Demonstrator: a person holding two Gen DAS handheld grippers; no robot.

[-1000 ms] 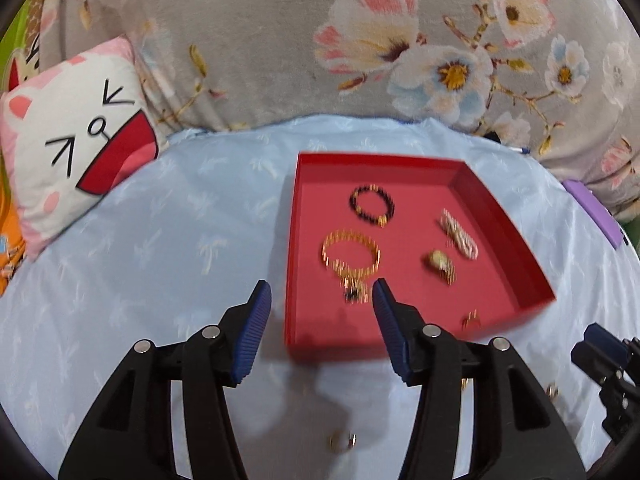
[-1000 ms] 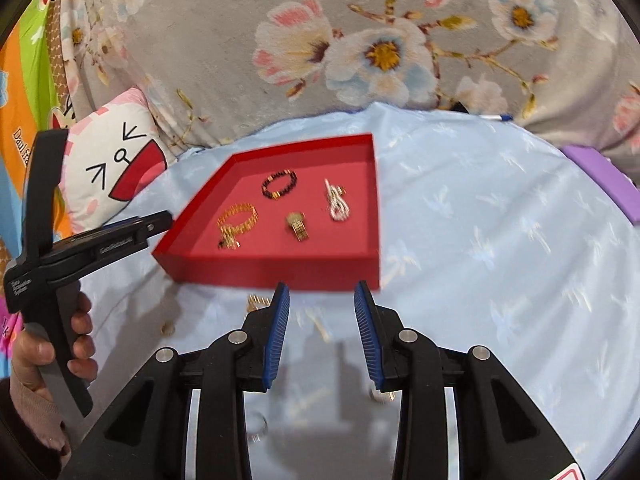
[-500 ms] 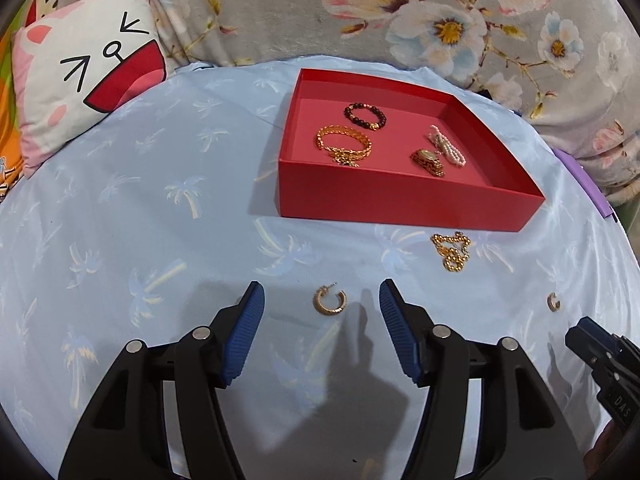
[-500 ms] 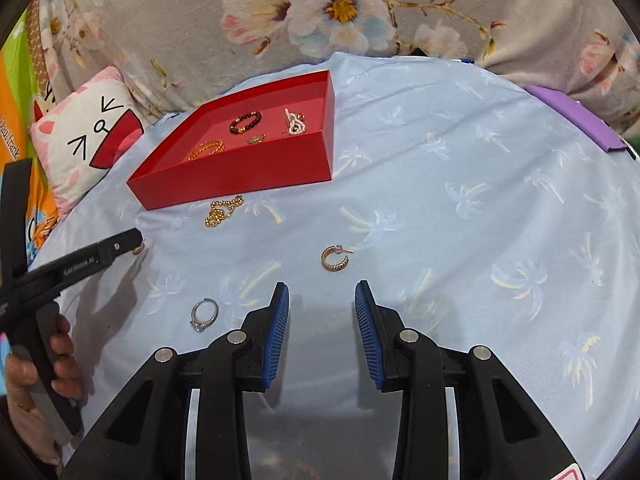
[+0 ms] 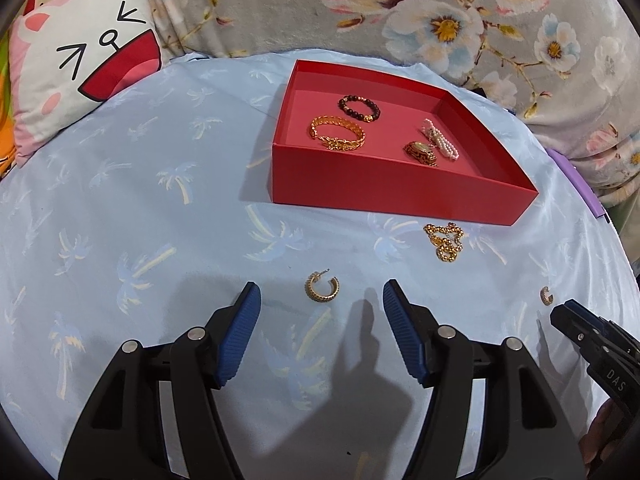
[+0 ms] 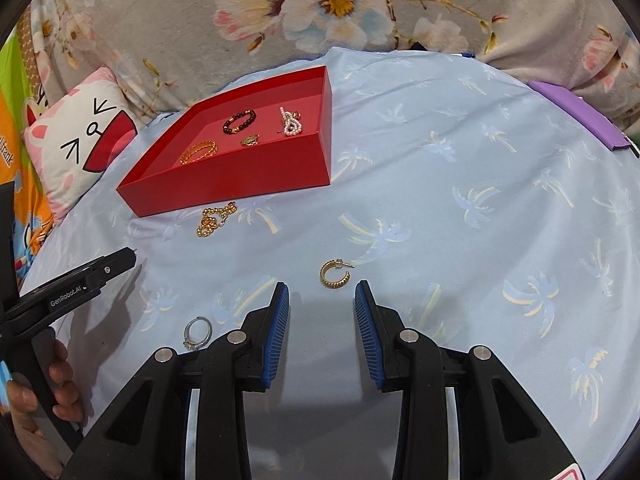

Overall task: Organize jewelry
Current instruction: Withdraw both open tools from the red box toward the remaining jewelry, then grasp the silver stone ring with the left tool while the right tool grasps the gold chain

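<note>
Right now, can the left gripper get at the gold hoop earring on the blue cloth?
Probably yes. The left gripper stands open, and the gold hoop earring lies flat just ahead, between its fingertips, with only bare blue cloth around it.

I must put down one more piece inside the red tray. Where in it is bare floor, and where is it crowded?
In the red tray, bare floor lies along the left wall, left of the gold bracelet, and in the near right corner. The middle and back are crowded: black bead bracelet, pearl piece and gold charm close together.
</note>
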